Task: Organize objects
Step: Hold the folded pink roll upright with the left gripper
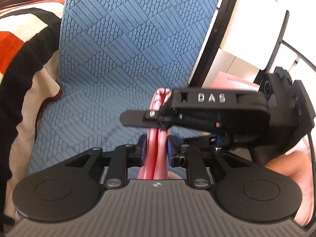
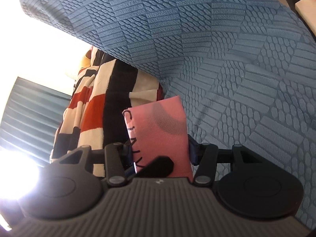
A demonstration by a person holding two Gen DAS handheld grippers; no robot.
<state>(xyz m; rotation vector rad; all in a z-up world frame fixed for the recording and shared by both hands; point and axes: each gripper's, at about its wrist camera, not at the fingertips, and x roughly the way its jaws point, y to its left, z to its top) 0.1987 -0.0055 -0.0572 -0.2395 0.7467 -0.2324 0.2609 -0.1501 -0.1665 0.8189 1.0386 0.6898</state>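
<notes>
A bundle of pink ribbon handles (image 1: 158, 136) runs upright between the blue pads of my left gripper (image 1: 156, 148), which is shut on it. The black housing (image 1: 217, 106) of the right-hand tool, lettered DAS, crosses just above those handles, and behind it shows part of a pink paper bag (image 1: 233, 81). In the right wrist view the same pink bag (image 2: 162, 130), with dark lettering down its left side, fills the gap of my right gripper (image 2: 158, 152), which is shut on it. A black finger-like piece (image 2: 158, 166) lies across the bag's lower part.
A blue quilted sofa cushion (image 1: 128, 49) (image 2: 227, 69) lies under both tools. A striped red, black and cream blanket (image 1: 21, 55) (image 2: 92, 110) is bunched at the left. White furniture with a black frame (image 1: 246, 31) stands at the right. A person's hand (image 1: 296, 169) grips the right tool.
</notes>
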